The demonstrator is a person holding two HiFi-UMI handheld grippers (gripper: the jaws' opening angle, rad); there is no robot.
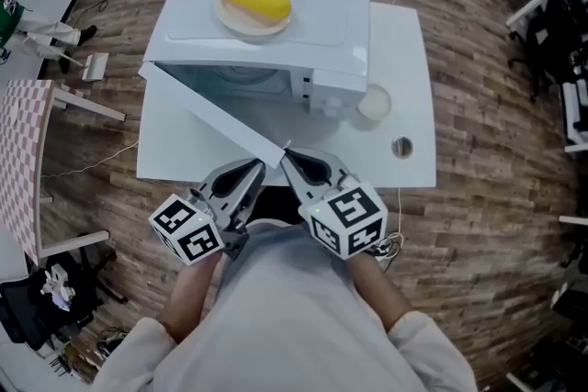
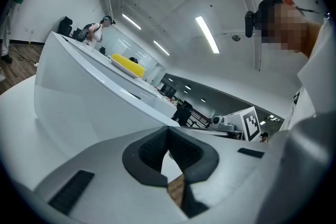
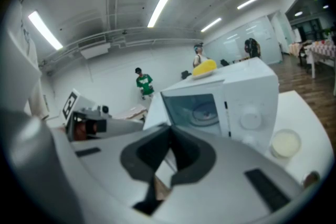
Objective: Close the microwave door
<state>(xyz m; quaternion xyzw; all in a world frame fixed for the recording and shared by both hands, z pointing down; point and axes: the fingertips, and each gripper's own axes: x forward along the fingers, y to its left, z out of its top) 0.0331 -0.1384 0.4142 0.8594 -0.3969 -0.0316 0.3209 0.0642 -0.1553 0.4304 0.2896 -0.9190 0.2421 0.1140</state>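
Observation:
A white microwave (image 1: 276, 23) stands on a white table (image 1: 404, 60) with its door (image 1: 211, 110) swung wide open toward me. The door's free edge ends near my two grippers. My left gripper (image 1: 263, 166) is shut and empty, its tips just below that edge. Beside it, my right gripper (image 1: 285, 153) is also shut and empty, its tips at the door's corner. From the left gripper (image 2: 168, 131) the door (image 2: 94, 97) fills the left side. Past the right gripper (image 3: 169, 131) I see the microwave (image 3: 247, 97) and its open cavity (image 3: 197, 108).
A plate with a yellow food item (image 1: 255, 3) rests on the microwave's top. A small white bowl (image 1: 374, 104) and a small round object (image 1: 401, 146) sit on the table to the microwave's right. A checkered table (image 1: 18, 151) stands at the left on the wooden floor.

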